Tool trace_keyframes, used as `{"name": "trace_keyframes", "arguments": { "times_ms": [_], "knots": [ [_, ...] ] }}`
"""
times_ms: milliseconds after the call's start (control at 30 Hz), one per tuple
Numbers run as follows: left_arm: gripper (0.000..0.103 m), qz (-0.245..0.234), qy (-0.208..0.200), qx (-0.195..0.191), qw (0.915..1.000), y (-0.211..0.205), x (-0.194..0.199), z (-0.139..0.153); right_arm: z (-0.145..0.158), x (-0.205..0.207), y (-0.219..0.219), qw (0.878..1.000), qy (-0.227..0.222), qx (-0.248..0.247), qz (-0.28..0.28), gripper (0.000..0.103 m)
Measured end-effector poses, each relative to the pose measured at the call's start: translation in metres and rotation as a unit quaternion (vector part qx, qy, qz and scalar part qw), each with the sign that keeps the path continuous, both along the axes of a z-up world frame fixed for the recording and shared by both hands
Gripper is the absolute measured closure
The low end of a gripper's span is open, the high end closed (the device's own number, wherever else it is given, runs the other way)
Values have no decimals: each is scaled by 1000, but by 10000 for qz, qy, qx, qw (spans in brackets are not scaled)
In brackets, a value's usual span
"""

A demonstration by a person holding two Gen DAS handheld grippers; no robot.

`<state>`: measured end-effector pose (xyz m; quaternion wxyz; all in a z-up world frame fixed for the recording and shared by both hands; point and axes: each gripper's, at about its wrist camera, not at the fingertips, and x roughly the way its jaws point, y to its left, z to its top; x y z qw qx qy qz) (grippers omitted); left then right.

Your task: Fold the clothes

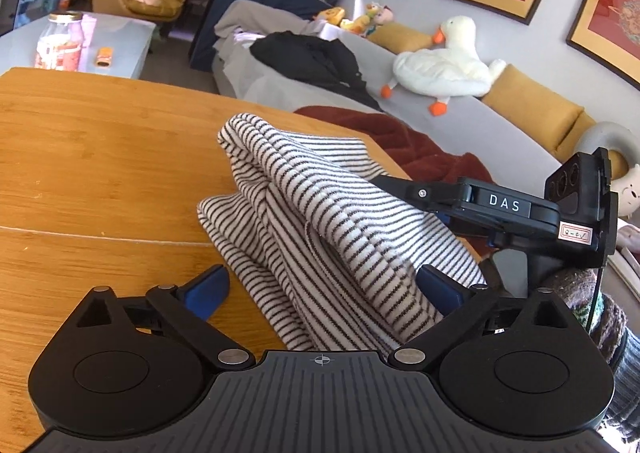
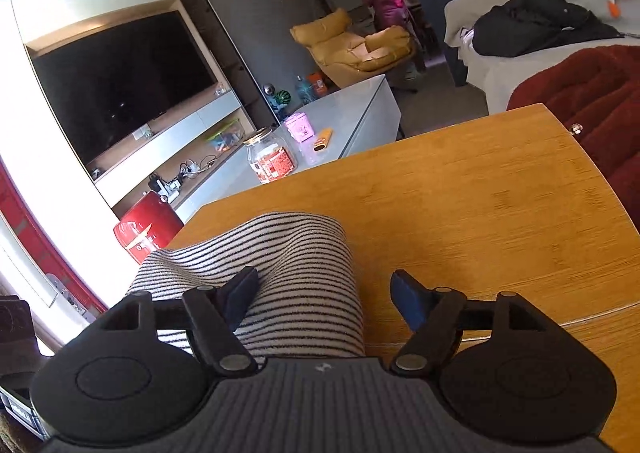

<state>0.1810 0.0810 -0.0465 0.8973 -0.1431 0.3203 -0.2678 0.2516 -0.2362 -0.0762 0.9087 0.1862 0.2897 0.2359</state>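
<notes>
Straddling striped garment [image 1: 320, 213], left gripper [image 1: 324, 289] (spread).

Striped garment [image 1: 320, 213] bunched between spread left hand-held gripper [image 1: 324, 293] fingers.

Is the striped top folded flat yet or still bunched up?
Still bunched up. The striped top lies on the table in a rumpled heap with raised ridges and loose overlapping layers, not a flat, squared fold.

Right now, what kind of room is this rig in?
Most likely a home living room. A wall-mounted TV faces a grey sofa with a plush goose on it, and a yellow armchair stands further back. The striped garment lies on a wooden table.
</notes>
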Motion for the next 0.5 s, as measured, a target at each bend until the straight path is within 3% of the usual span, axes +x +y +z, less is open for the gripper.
{"name": "trace_keyframes", "arguments": {
  "times_ms": [500],
  "knots": [
    [0,32,-16,-40,10000,-1,1,0,-5,0,-5,9995,21,295,-150,20]
  ]
}}
